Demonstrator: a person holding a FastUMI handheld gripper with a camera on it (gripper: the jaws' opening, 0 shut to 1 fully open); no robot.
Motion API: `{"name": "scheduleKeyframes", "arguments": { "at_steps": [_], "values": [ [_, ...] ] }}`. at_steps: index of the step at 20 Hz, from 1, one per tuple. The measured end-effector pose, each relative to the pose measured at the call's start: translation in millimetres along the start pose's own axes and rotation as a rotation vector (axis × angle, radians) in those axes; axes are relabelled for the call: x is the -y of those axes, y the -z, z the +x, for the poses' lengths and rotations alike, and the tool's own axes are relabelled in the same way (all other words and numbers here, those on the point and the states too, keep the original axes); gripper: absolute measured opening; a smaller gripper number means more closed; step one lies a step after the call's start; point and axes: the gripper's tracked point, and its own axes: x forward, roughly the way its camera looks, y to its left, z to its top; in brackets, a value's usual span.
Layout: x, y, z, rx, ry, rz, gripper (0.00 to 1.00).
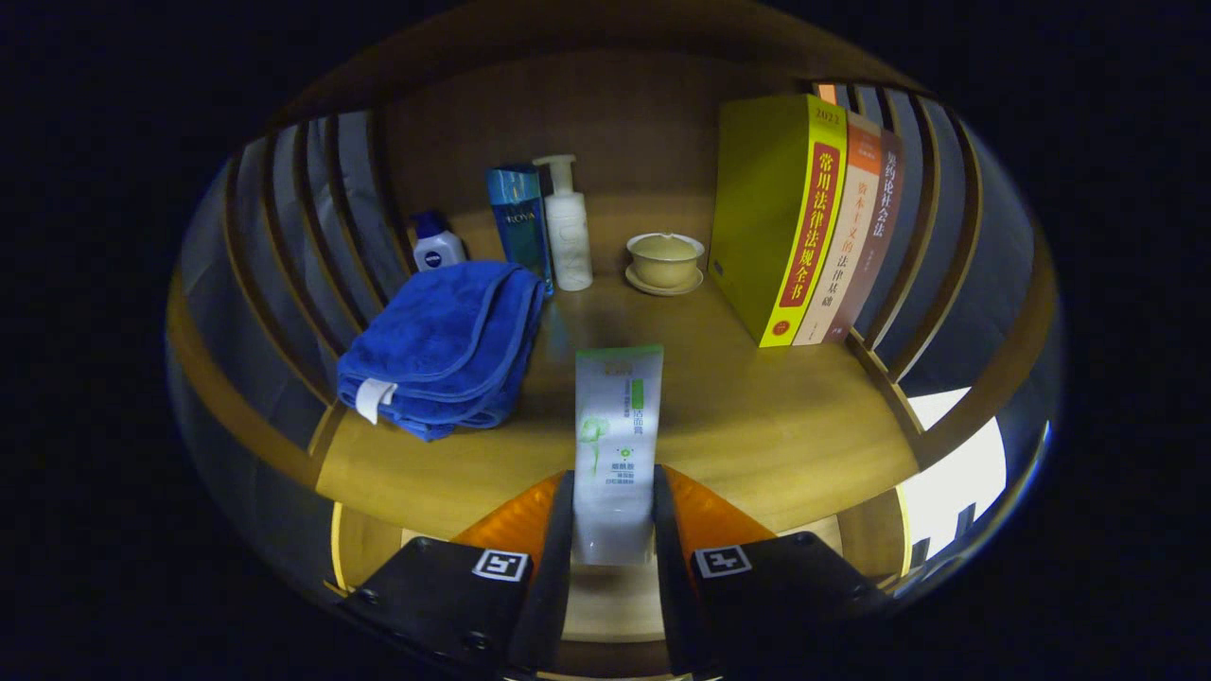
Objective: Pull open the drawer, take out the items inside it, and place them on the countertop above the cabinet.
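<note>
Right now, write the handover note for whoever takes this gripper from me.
Gripper: shut on the white-and-green tube, which stands upright between the fingers above the countertop.
On the countertop: folded blue towel beside the tube, small blue-capped bottle, blue box, white pump bottle, lidded cup on its saucer, three books.
Done: tube carried up.
Left: set it down, release, then check the drawer for more.

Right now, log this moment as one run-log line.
claw: shut on white-green tube | tube: held over countertop | ahead: blue towel, lidded cup, books | step: placing
</note>
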Motion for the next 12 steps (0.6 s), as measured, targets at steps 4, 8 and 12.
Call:
{"name": "scheduleKeyframes", "arguments": {
  "at_steps": [4, 8, 12],
  "values": [
    [-3, 7, 17, -0.021, 0.005, 0.009, 0.5],
    [-1, 8, 25, -0.01, 0.008, 0.037, 0.53],
    [2, 12, 27, -0.01, 0.019, 0.024, 0.64]
  ]
}}
